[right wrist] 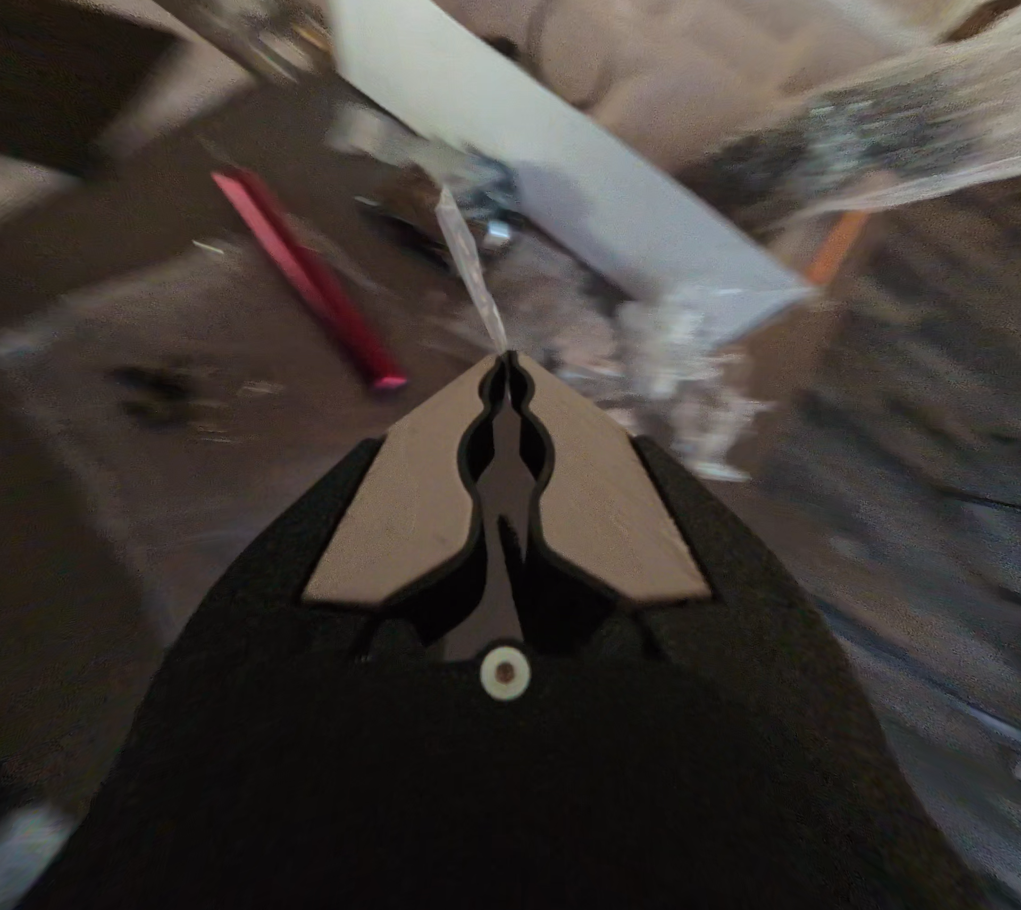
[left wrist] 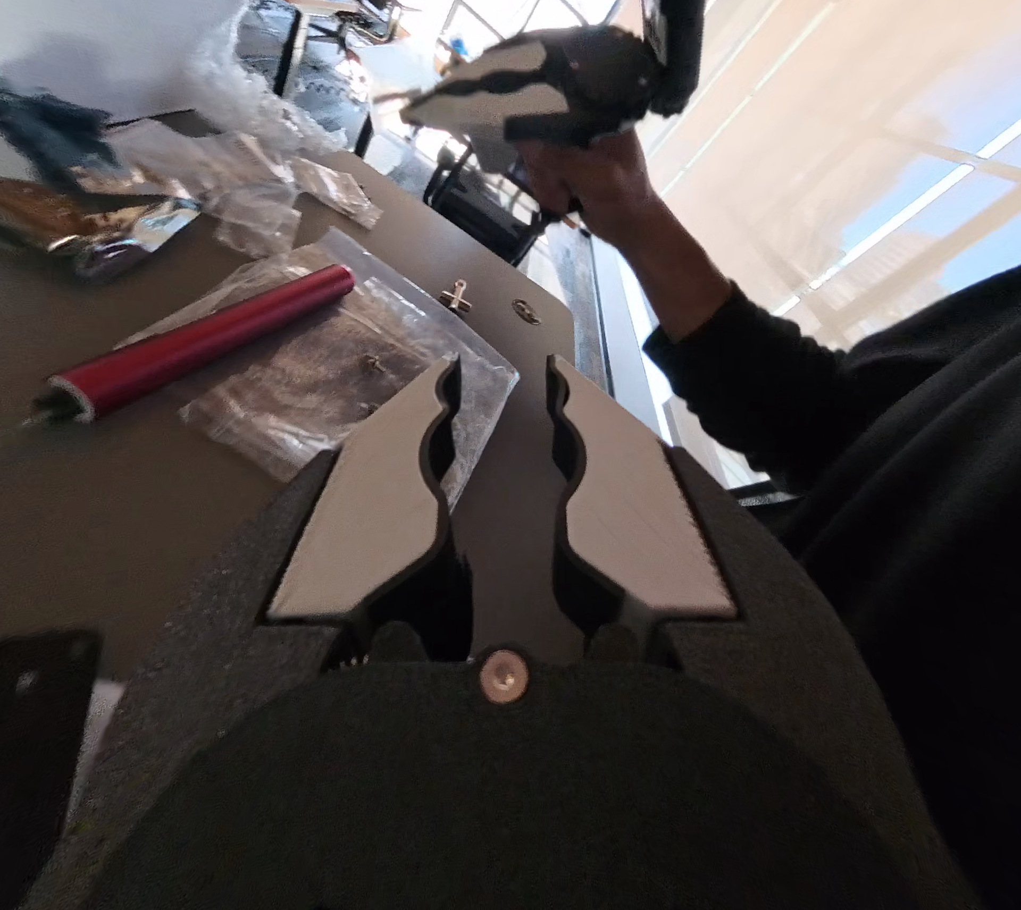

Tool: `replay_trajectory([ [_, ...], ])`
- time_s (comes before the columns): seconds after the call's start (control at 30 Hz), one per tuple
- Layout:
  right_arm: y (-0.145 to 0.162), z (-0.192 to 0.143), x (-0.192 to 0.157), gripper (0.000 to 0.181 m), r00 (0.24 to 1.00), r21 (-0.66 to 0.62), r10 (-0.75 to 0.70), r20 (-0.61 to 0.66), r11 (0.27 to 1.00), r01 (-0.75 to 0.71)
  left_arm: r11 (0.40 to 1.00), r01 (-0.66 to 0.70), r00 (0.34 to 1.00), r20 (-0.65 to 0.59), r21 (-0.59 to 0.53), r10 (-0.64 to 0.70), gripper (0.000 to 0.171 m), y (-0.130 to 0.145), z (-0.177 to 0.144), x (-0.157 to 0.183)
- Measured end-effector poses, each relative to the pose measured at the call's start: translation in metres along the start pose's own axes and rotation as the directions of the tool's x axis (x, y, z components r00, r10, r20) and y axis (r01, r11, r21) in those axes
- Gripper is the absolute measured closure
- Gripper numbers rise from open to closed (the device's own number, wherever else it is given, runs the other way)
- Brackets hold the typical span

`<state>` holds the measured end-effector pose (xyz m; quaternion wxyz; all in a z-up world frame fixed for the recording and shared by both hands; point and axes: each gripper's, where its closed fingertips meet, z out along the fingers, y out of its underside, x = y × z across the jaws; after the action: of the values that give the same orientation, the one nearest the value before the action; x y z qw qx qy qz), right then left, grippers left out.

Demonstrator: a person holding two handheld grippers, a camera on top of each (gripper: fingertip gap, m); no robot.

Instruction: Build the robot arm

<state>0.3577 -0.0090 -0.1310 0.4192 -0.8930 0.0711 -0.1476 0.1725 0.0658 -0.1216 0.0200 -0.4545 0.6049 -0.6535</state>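
Clear plastic strip (right wrist: 469, 270) is pinched at the very tips of the right gripper (right wrist: 507, 359), jaws closed tight on its lower end; strip runs up and away from the tips, held in the air over the bench (right wrist: 166, 441). Right wrist view is heavily motion-blurred, so not much detail. Red tube (right wrist: 309, 276) lies on the bench to the left of the strip, well apart from it. White board (right wrist: 497, 110) stands behind, w/ crinkled clear plastic (right wrist: 663, 359) near its lower edge, right of the gripper tips.

Left gripper (left wrist: 503, 375) hovers w/ jaws apart, a clear gap between the tips, nothing in them. Left fingertip (left wrist: 447, 375) overlaps a clear plastic bag (left wrist: 331, 386) lying flat on the bench (left wrist: 110, 524); can't tell if it touches. Red tube (left wrist: 210, 342) rests partly on that bag, just beside it on the far-left side. Small metal clip (left wrist: 456, 297) and a round metal bit (left wrist: 526, 312) sit near the bench corner, beyond the tips. More crumpled clear wrap (left wrist: 265, 110) and a foil bag (left wrist: 110, 221) farther back left.

In the left wrist view the right gripper (left wrist: 420, 110) is raised above the bench, held by a hand (left wrist: 591, 187) w/ a dark sleeve (left wrist: 773, 386).
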Motion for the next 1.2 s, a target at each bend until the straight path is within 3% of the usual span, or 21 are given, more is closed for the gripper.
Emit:
replay_trajectory([
  [0.07, 0.011, 0.015, 0.043, 0.181, 0.968, -0.169, -0.199, -0.15, 0.97, 0.174, 1.0, 0.018, 0.999, 0.036, 0.006, -0.019, 0.142, 0.001, -0.012, 0.0],
  [0.17, 0.025, 0.045, 0.059, 0.173, 0.927, -0.296, -0.351, -0.133, 0.907, 0.301, 0.998, 0.032, 0.995, 0.098, 0.049, -0.037, 0.142, -0.003, -0.035, 0.0],
  [0.2, 0.035, 0.051, 0.058, 0.151, 0.936, -0.343, -0.338, -0.102, 0.895, 0.286, 0.997, 0.039, 0.992, 0.121, 0.06, -0.046, 0.142, -0.003, -0.044, 0.0],
  [0.23, 0.044, 0.053, 0.055, 0.141, 0.95, -0.374, -0.305, -0.069, 0.891, 0.259, 0.997, 0.047, 0.988, 0.145, 0.068, -0.056, 0.142, -0.002, -0.053, -0.001],
  [0.47, 0.024, -0.001, 0.01, 0.141, 0.996, -0.168, 0.048, -0.075, 0.984, -0.06, 0.991, 0.046, 0.936, 0.341, 0.127, -0.087, 0.142, 0.016, -0.142, -0.003],
  [0.57, -0.012, -0.023, -0.049, 0.141, 0.982, 0.024, 0.185, 0.036, 0.982, -0.186, 0.992, 0.012, 0.885, 0.461, 0.125, -0.069, 0.142, 0.028, -0.191, -0.008],
  [0.63, -0.039, -0.031, -0.101, 0.123, 0.955, 0.138, 0.253, 0.157, 0.951, -0.275, 0.993, -0.014, 0.844, 0.535, 0.114, -0.049, 0.141, 0.037, -0.225, -0.007],
  [0.77, -0.076, -0.019, -0.22, 0.121, 0.885, 0.227, 0.282, 0.371, 0.896, -0.381, 0.99, -0.072, 0.744, 0.668, 0.122, -0.028, 0.142, 0.055, -0.304, 0.008],
  [0.87, -0.108, -0.002, -0.3, 0.124, 0.871, 0.306, 0.279, 0.405, 0.856, -0.416, 0.993, -0.075, 0.62, 0.784, 0.095, -0.028, 0.137, 0.081, -0.371, 0.025],
  [0.97, -0.14, 0.012, -0.38, 0.119, 0.879, 0.369, 0.212, 0.426, 0.847, -0.383, 0.984, -0.158, 0.453, 0.892, 0.083, -0.003, 0.13, 0.098, -0.443, 0.049],
  [1.03, -0.163, 0.021, -0.426, 0.119, 0.866, 0.391, 0.183, 0.465, 0.835, -0.387, 0.979, -0.188, 0.375, 0.927, 0.082, -0.005, 0.116, 0.11, -0.482, 0.064],
  [1.1, -0.183, 0.029, -0.464, 0.121, 0.836, 0.375, 0.176, 0.519, 0.833, -0.408, 0.974, -0.19, 0.324, 0.945, 0.121, -0.054, 0.1, 0.121, -0.516, 0.074],
  [1.2, -0.213, 0.036, -0.498, 0.13, 0.821, 0.409, 0.156, 0.549, 0.807, -0.427, 0.961, -0.233, 0.233, 0.968, 0.151, -0.096, 0.097, 0.13, -0.562, 0.085],
])
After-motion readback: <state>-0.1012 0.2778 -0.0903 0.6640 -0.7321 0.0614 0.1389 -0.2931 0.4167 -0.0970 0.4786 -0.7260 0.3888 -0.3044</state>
